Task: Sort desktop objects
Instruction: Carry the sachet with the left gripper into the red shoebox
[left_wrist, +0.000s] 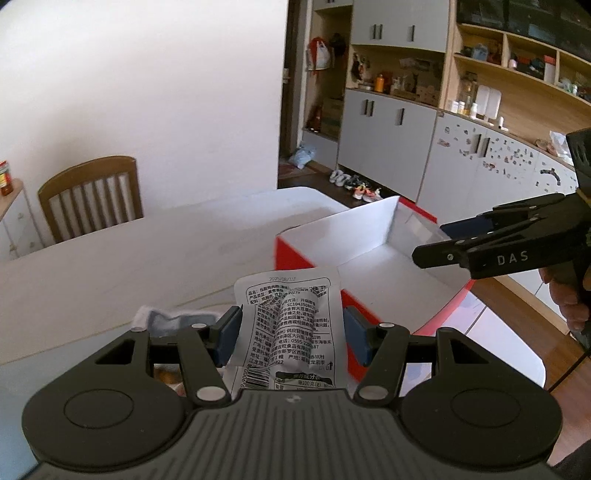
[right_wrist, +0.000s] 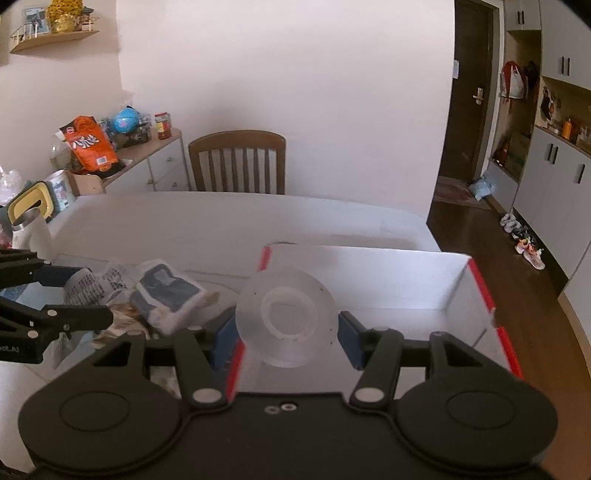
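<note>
Left tool (left_wrist: 291, 334) is clamped on a silver snack packet (left_wrist: 291, 328), printed back facing the cam, packet's long axis standing upright between the blue pads (left_wrist: 229, 334). Red-and-white box (left_wrist: 369, 236) sits ahead & to the right of it on the bench (left_wrist: 110, 258), open top, white inside.

Right tool (right_wrist: 286, 336) is pinched on a clear round piece, prob. a tape roll (right_wrist: 286, 317), flat face toward the cam, and it hangs right over the box floor (right_wrist: 406, 332). So the right side is nearer the drop; looks like it only needs to let go.

Left must travel right & fwd over the red wall to clear it. More packets (right_wrist: 166, 291) wait on the bench, left of the box.
</note>
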